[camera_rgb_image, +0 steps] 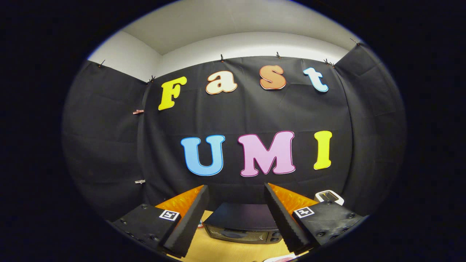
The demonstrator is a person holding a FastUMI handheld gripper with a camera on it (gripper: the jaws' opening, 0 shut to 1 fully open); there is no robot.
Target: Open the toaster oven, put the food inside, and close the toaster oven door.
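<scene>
Gripper view: the toaster oven sits on the wooden table straight ahead and below, door shut, long axis crosswise, framed between the fingers of the gripper, which stand wide apart holding nothing.

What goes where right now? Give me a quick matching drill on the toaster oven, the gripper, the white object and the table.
Things:
1. toaster oven
2. gripper
3. white object
4. table

States or places:
A. pale wood, under the oven
B. open, fingers spread and holding nothing
C. beyond the right finger, by the cloth wall
D. door shut, seen between the fingers

Pairs: 1-D, 2-B, 3-C, 4-A
</scene>
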